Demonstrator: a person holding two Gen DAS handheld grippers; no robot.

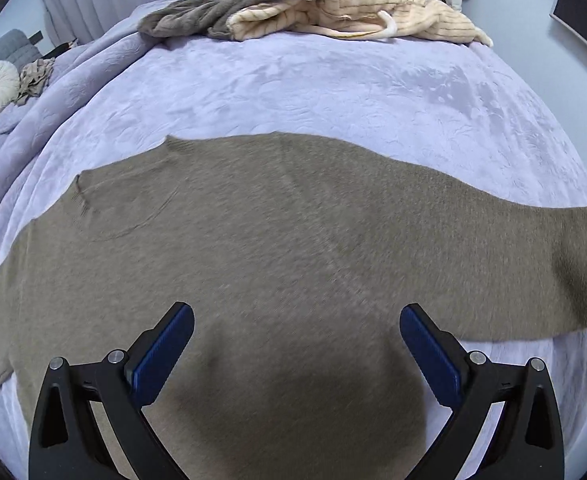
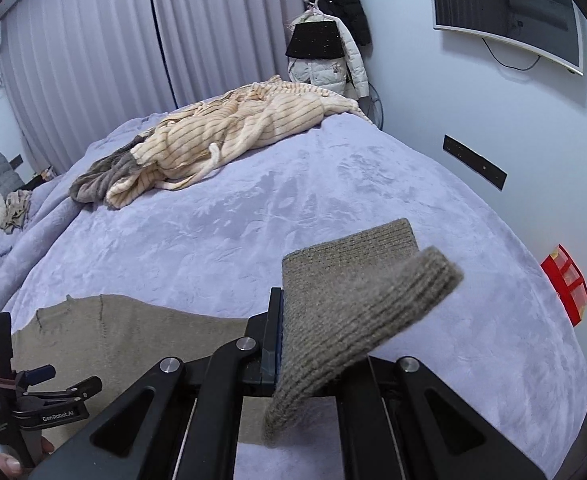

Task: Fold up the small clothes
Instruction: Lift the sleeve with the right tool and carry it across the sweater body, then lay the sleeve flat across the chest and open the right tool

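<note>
My right claw [image 2: 283, 336] pinches the sweater's sleeve end [image 2: 357, 300], lifted off the bed [image 2: 253, 216]. The brown sweater [image 1: 253, 240] lies long sideways under my wide-open left claw [image 1: 296, 320].

Taupe sweater [image 1: 253, 232]: matt, fuzzy fine knit; its ribbed cuff [image 2: 345, 304] shows coarser ridges. Blanket [image 1: 333, 92] looks plush, velvety, faintly embossed, with a soft sheen. Left gripper [image 1: 296, 322]: matt black plastic, textured blue pads [image 1: 165, 352], shiny metal pins. Far edge: cream ribbed cloth [image 1: 353, 8], soft and striped.
</note>
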